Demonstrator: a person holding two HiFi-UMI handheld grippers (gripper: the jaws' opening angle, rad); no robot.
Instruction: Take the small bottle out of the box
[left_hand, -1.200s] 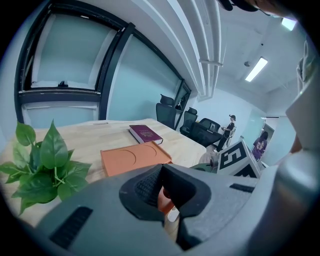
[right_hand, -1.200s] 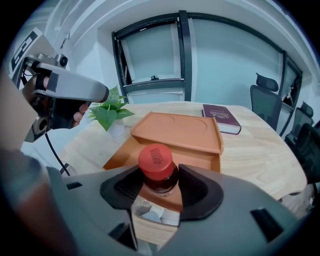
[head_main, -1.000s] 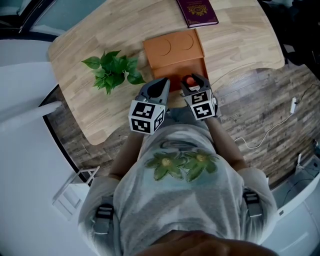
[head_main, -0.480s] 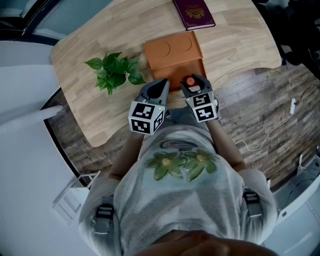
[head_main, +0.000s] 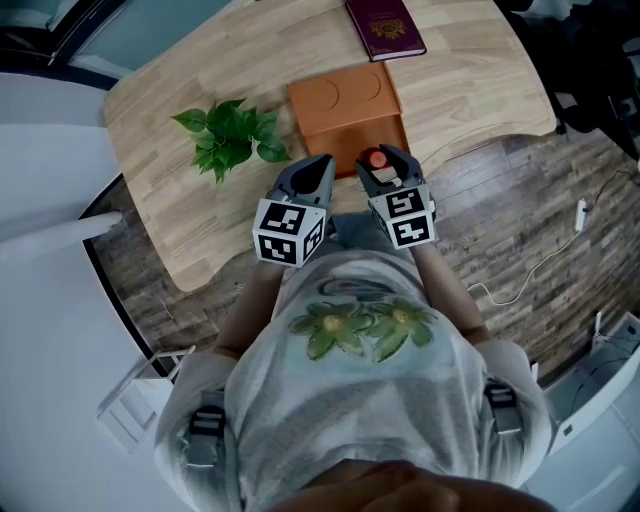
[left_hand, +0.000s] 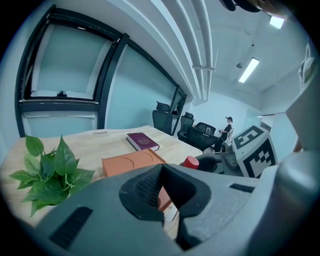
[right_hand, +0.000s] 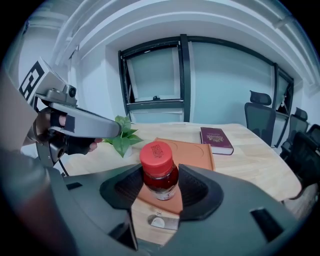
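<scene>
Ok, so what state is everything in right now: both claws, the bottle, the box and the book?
left claw: shut, nothing in it.
right claw: shut on the small bottle.
small bottle: red cap on, upright, out of the box.
box: lid down, looks closed, on the table.
book: closed, lying flat.

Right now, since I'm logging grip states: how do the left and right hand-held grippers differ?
The right hand-held gripper is shut on the red-capped small bottle; the left hand-held gripper holds nothing. The right's jaws are spread by the bottle; the left's are together. Both sit just before the orange box.
</scene>
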